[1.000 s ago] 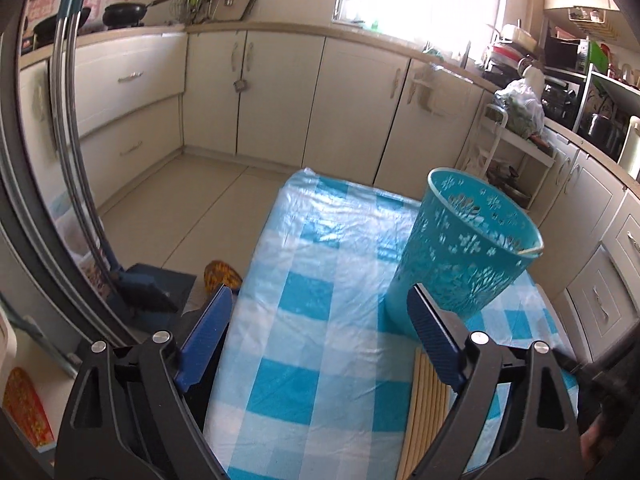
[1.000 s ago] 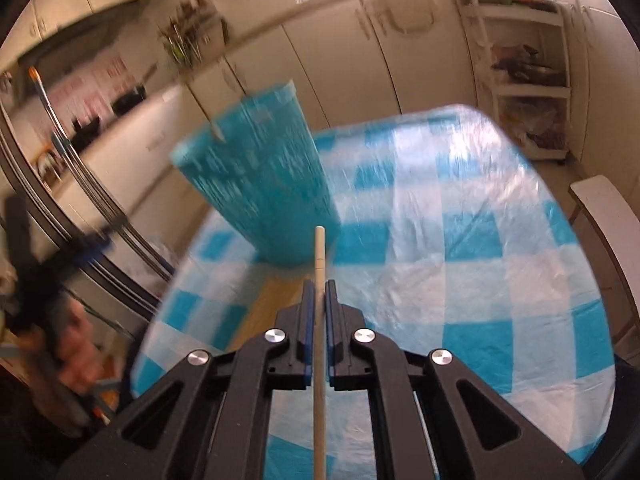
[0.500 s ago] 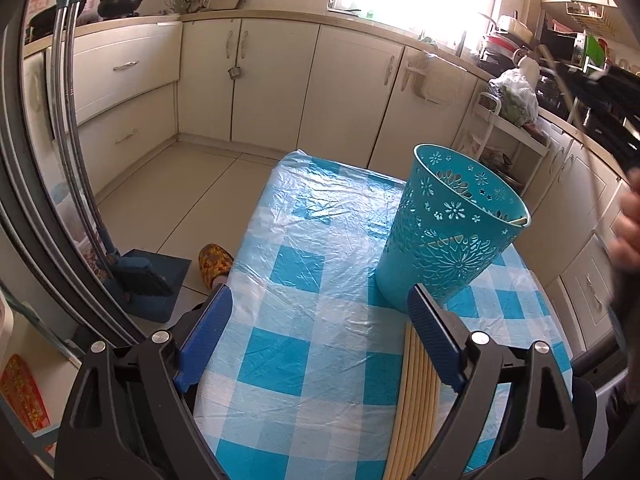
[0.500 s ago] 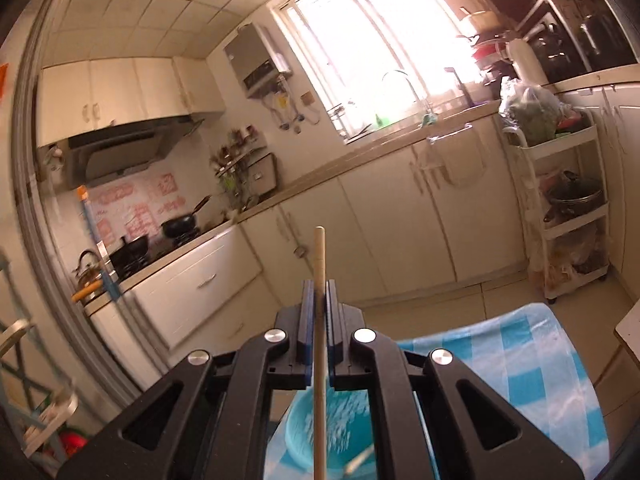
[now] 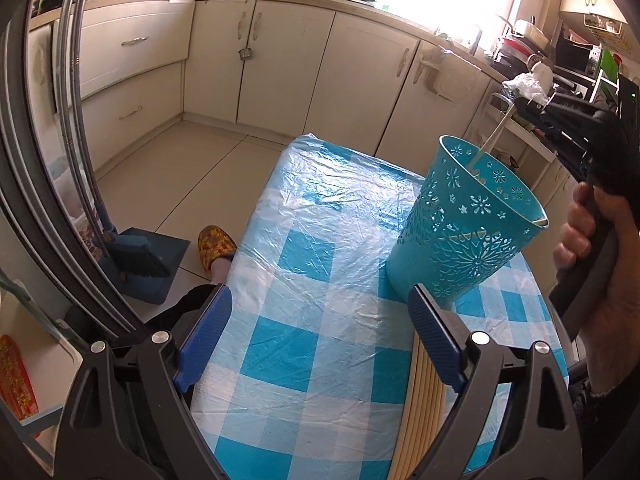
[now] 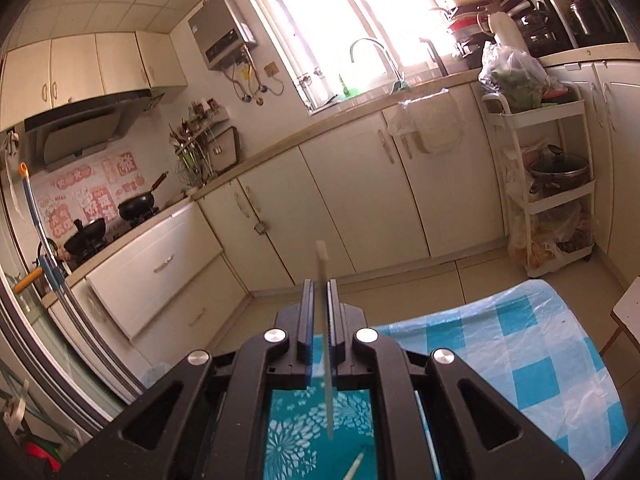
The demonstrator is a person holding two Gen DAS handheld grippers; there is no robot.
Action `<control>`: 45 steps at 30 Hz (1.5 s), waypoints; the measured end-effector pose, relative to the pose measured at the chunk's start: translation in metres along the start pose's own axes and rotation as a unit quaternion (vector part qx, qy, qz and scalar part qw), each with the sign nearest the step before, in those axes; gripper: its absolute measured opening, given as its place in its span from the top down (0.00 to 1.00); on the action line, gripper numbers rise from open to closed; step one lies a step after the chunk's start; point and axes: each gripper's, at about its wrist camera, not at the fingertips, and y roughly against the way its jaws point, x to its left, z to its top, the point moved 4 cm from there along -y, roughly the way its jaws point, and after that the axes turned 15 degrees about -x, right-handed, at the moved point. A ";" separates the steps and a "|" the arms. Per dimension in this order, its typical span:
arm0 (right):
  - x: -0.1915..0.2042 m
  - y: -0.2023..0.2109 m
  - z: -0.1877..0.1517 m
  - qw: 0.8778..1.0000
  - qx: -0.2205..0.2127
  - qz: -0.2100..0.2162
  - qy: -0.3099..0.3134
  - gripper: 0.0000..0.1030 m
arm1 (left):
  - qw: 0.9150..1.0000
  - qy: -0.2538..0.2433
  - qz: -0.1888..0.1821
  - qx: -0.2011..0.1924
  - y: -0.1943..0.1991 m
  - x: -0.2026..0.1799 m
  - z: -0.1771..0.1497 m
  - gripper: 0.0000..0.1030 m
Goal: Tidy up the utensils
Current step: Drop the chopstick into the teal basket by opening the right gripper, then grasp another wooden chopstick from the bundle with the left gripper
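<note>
On the left, the left tool (image 5: 320, 336) hovers with its blue pads spread wide and nothing between them, over a worktop (image 5: 304, 264) in a blue checked cloth. Just right of it lies a row of pale chopsticks (image 5: 420, 408). Beyond stands a blue cup (image 5: 464, 224). At right, the right tool (image 6: 319, 312) is pressed together, pinching one chopstick (image 6: 323, 276) above the cup's mouth.
</note>
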 end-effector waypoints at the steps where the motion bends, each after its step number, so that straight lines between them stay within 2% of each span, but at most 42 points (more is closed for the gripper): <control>1: 0.001 0.002 -0.001 1.000 0.004 0.001 0.006 0.93 | 1.000 0.000 0.000 -0.002 0.002 0.000 0.001 0.17; 3: 0.004 0.015 0.003 1.000 0.001 0.004 0.016 0.90 | 1.000 0.002 -0.001 -0.007 0.006 0.000 0.004 0.17; 5: 0.008 0.035 0.011 1.000 -0.017 0.008 0.023 0.80 | 1.000 0.004 0.002 -0.016 0.011 0.001 0.009 0.17; 9: 0.013 0.098 0.031 0.997 -0.069 0.005 0.032 0.77 | 1.000 0.009 0.007 -0.026 0.018 0.006 0.014 0.16; 11: 0.013 0.127 0.024 0.997 -0.069 -0.005 0.035 0.75 | 0.999 0.013 0.010 -0.028 0.020 0.008 0.014 0.15; 12: 0.011 0.140 0.014 0.997 -0.059 -0.013 0.038 0.75 | 0.999 0.013 0.011 -0.027 0.021 0.009 0.013 0.15; 14: 0.005 0.152 -0.019 0.998 -0.010 -0.033 0.043 0.75 | 1.000 0.012 0.012 -0.023 0.021 0.010 0.009 0.15; 16: -0.004 0.151 -0.063 0.996 0.065 -0.043 0.035 0.76 | 1.000 0.011 0.012 -0.018 0.021 0.009 0.006 0.15; 17: -0.012 0.146 -0.094 0.991 0.116 -0.057 0.025 0.77 | 1.000 0.009 0.011 -0.014 0.021 0.008 0.004 0.15; 19: -0.021 0.132 -0.133 0.982 0.178 -0.064 0.012 0.81 | 1.000 0.003 0.009 -0.007 0.021 0.005 0.001 0.15; 22: -0.022 0.111 -0.161 0.973 0.217 -0.072 0.021 0.81 | 1.000 -0.012 0.009 -0.010 0.027 0.001 -0.001 0.15; 28: -0.018 0.082 -0.179 0.966 0.239 -0.085 0.045 0.81 | 1.000 -0.014 0.014 0.005 0.024 0.005 -0.008 0.14; 33: -0.012 0.079 -0.193 0.962 0.247 -0.094 0.070 0.82 | 1.000 -0.016 0.013 0.015 0.017 0.005 -0.013 0.14; 37: -0.011 0.078 -0.191 0.961 0.248 -0.089 0.086 0.83 | 0.999 -0.024 0.008 0.030 0.009 0.002 -0.019 0.14; 40: -0.014 0.081 -0.191 0.958 0.255 -0.080 0.105 0.90 | 0.998 -0.042 -0.003 0.054 -0.003 -0.006 -0.029 0.14; 45: -0.016 0.083 -0.194 0.951 0.265 -0.059 0.145 0.90 | 0.993 -0.088 -0.018 0.081 -0.024 -0.033 -0.044 0.14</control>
